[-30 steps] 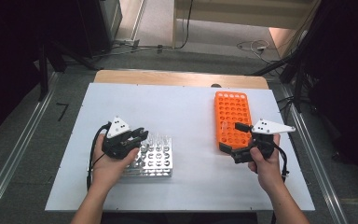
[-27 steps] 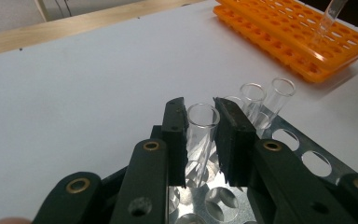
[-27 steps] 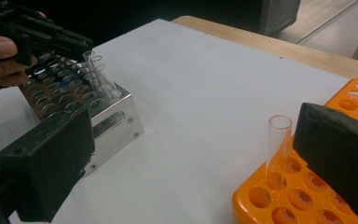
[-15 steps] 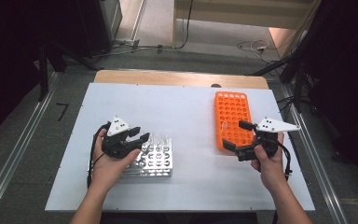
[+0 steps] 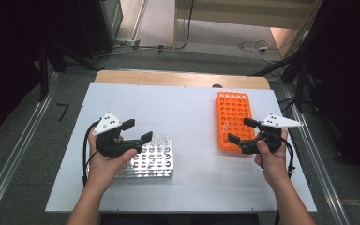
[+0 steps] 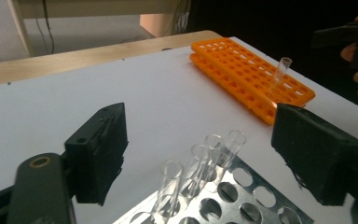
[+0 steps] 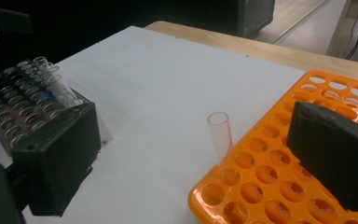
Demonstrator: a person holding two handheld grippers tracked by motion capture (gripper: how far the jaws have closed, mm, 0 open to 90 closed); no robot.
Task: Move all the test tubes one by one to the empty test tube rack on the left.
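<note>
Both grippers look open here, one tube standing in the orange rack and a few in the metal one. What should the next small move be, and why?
Probably lower the left gripper, whose jaws have just been opening with nothing pressed between them, around one of the clear tubes in the metal rack and close. The right gripper stands open beside a single tube already seated in the orange rack, so that transfer looks finished.

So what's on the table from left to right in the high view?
Left tongs → metal rack with clear tubes → orange rack → right tongs.
</note>
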